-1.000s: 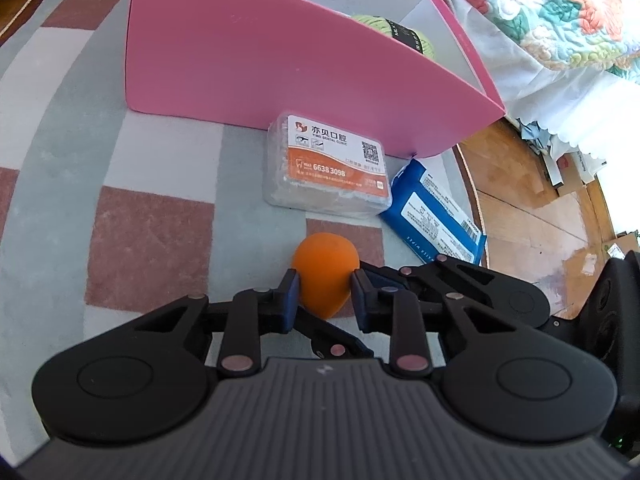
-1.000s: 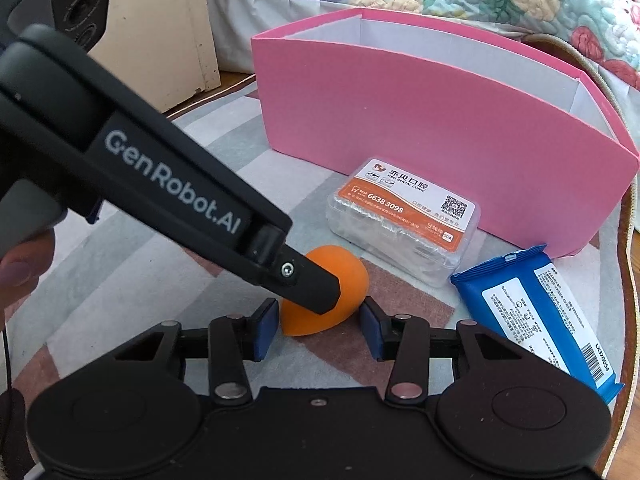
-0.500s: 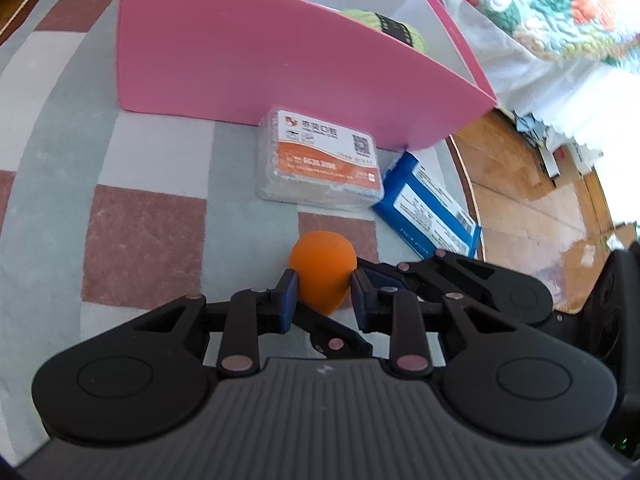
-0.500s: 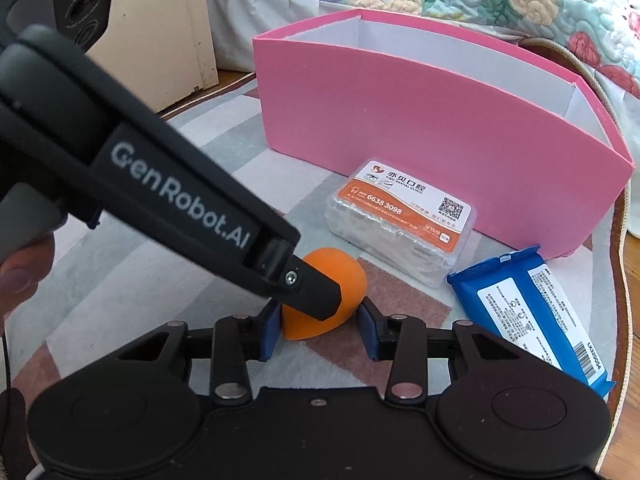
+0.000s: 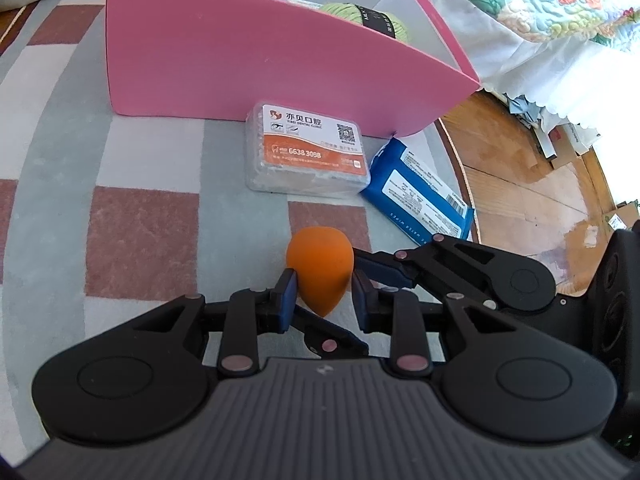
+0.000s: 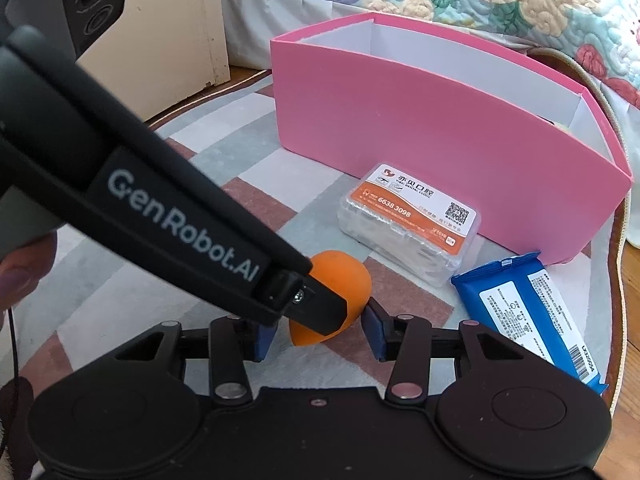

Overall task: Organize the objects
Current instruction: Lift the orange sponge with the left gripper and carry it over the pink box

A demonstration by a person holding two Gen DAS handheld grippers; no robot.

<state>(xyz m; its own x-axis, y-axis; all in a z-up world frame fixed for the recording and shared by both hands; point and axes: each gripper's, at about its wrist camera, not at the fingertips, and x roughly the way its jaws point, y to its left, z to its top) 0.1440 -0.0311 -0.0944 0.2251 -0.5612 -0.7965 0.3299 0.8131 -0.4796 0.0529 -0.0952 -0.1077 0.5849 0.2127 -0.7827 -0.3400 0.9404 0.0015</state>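
Left wrist view:
Sponge: the orange egg-shaped sponge [image 5: 320, 268] sits between your left gripper [image 5: 324, 298] fingers, point toward the camera, on the checked rug [image 5: 140, 240].
Left grip: your left jaws are closed about as far as they go, both blue pads pressed on the sponge's narrow end. You hold it.
Right gripper seen from here: your right gripper [image 5: 370, 272] lies low at the near right, one blue finger reaching in just beside the sponge.
Other things: a clear plastic case with an orange label [image 5: 306, 152] lies beyond the sponge, touching the pink box [image 5: 240, 60]; a blue wipes pack [image 5: 420, 192] lies to its right. Green yarn [image 5: 364, 20] is already inside the box.

Right wrist view:
Right grip: your jaws stand partly open on either side of the sponge [image 6: 340, 280]. The right pad is at its side; the left pad is hidden behind the left gripper's finger [image 6: 304, 304], so I cannot tell whether it touches. I read this as no grip.
Box: the pink box [image 6: 400, 128] stands far and to the right, open at the top.

Step in hand: picking up the sponge to put it in the box, I judge, with the left gripper carrying.
Next move: draw your right gripper clear, then lift the sponge over the near wall and let go inside.
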